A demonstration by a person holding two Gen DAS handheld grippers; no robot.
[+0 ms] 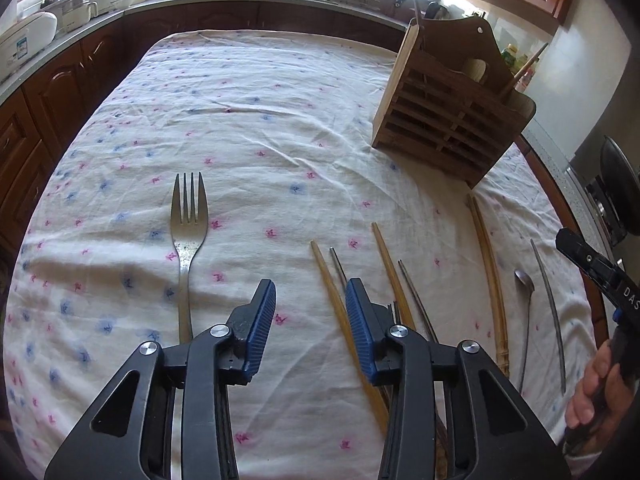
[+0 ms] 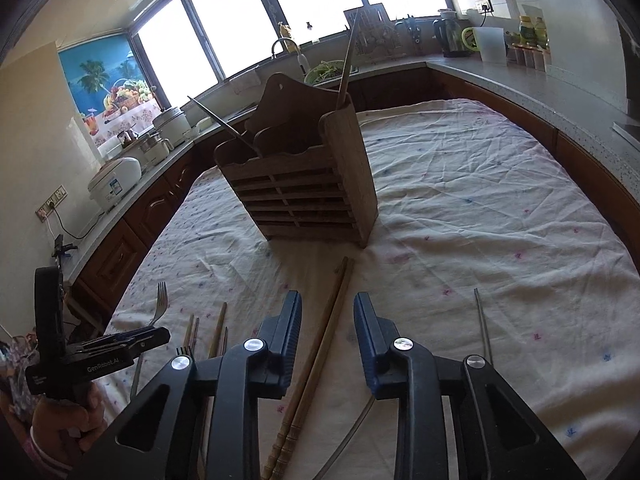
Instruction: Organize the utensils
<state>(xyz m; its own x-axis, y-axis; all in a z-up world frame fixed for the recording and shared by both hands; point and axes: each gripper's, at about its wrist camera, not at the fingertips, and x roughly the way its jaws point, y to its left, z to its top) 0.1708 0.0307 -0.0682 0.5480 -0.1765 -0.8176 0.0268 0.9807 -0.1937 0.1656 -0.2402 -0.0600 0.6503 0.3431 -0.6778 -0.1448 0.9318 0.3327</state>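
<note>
Right hand-held gripper (image 2: 328,316): jaws well apart, holding nothing, poised above the table (image 2: 500,208).
Pair of long wooden chopsticks (image 2: 324,328): lying side by side on the cloth, directly below the gap between the right jaws.
Long axis: near to far, the far tips pointing at the wooden utensil holder (image 2: 304,196), which stands upright just beyond them.
Nearer hand: the right, I judge.
Left hand-held gripper (image 1: 311,302): jaws also apart, empty, between the fork (image 1: 187,216) on its left and loose chopsticks (image 1: 340,304) on its right.
Hard to tell: chopstick handles run under both grippers; the holder's contents are mostly hidden.
</note>
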